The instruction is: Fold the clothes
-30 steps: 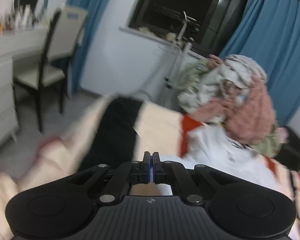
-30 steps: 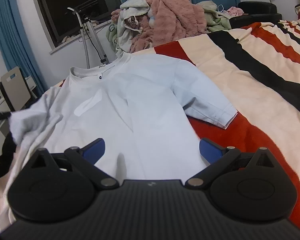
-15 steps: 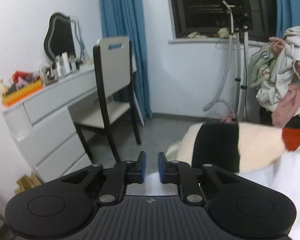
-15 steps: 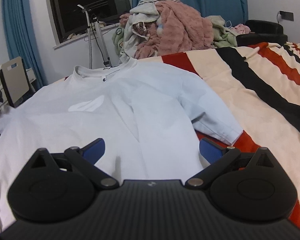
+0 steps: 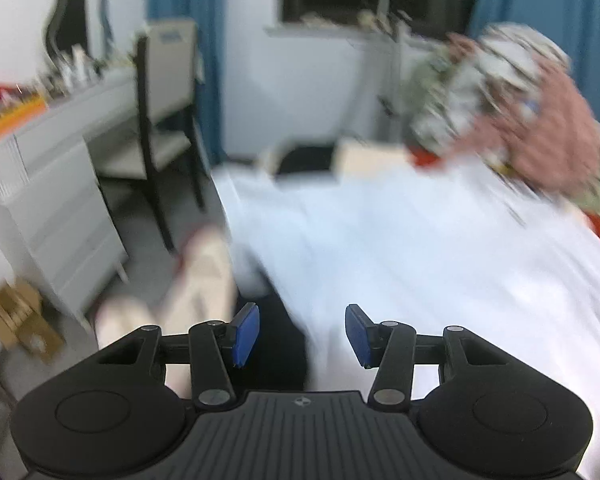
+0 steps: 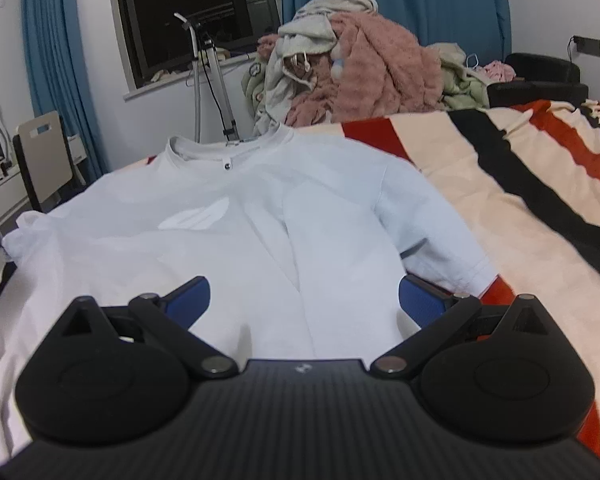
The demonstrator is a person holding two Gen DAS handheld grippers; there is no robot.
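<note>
A white short-sleeved T-shirt [image 6: 260, 240] lies spread face up on a striped bed blanket [image 6: 520, 208], collar at the far end. It also shows, blurred, in the left wrist view [image 5: 420, 248]. My right gripper [image 6: 304, 300] is open and empty, low over the shirt's near hem. My left gripper [image 5: 302, 334] is open and empty, at the shirt's left edge near the bed's side.
A heap of clothes [image 6: 360, 68] with a pink fleece lies at the bed's far end. A garment steamer stand [image 6: 208, 80] stands by the window. A chair [image 5: 164, 120] and white drawers [image 5: 48, 200] stand left of the bed. A cardboard box [image 5: 20, 320] is on the floor.
My left gripper has opened from shut and let go of the left sleeve, which now lies flat. It swung left toward the desk, then back over the shirt. The right gripper stayed open.
</note>
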